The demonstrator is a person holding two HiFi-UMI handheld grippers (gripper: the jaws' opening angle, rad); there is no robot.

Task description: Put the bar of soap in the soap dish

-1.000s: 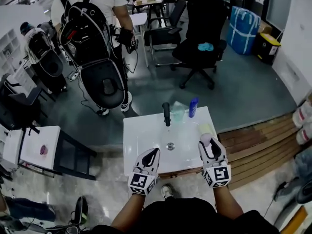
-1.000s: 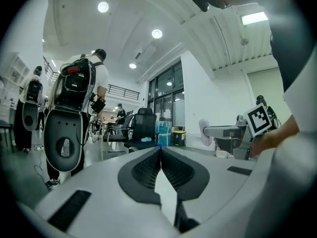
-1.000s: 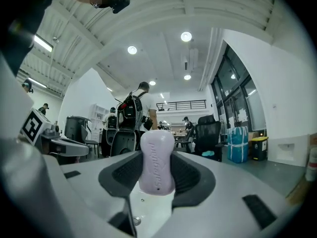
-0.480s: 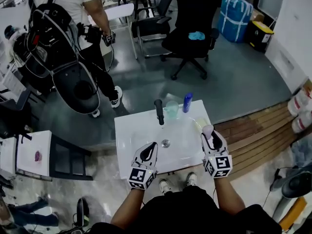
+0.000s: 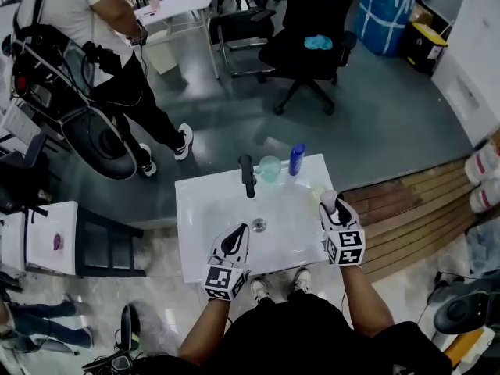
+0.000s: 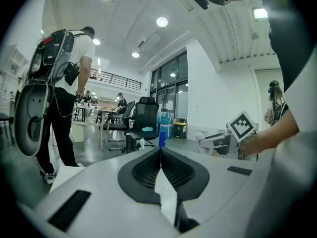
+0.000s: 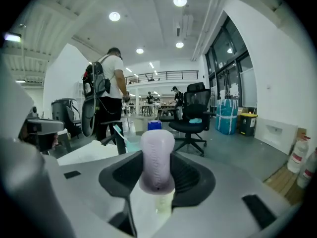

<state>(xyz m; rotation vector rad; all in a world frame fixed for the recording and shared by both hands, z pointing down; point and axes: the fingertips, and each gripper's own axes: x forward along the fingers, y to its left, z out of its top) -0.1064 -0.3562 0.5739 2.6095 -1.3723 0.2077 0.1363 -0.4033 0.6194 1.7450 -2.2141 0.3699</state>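
Note:
A pale purple bar of soap (image 7: 157,155) stands on end between the jaws of my right gripper (image 7: 157,168), which is shut on it. From the head view the right gripper (image 5: 331,205) holds the soap (image 5: 329,201) over the right side of the white sink (image 5: 203,209). A pale yellow soap dish (image 5: 316,196) lies just beyond and below the soap, showing under it in the right gripper view as a yellowish patch (image 7: 163,202). My left gripper (image 5: 237,241) hovers over the sink's front left, jaws shut and empty (image 6: 160,151).
A black faucet (image 5: 247,176), a clear cup (image 5: 269,168) and a blue bottle (image 5: 296,159) stand along the sink's back edge. A person with a backpack (image 5: 70,61) stands at the far left. An office chair (image 5: 308,49) is behind the sink. Wooden decking (image 5: 414,209) lies to the right.
The head view has shifted, so the sink sits slightly higher in frame. The bystander with the backpack has walked left. Both grippers keep their places over the sink, the right still holding the soap.

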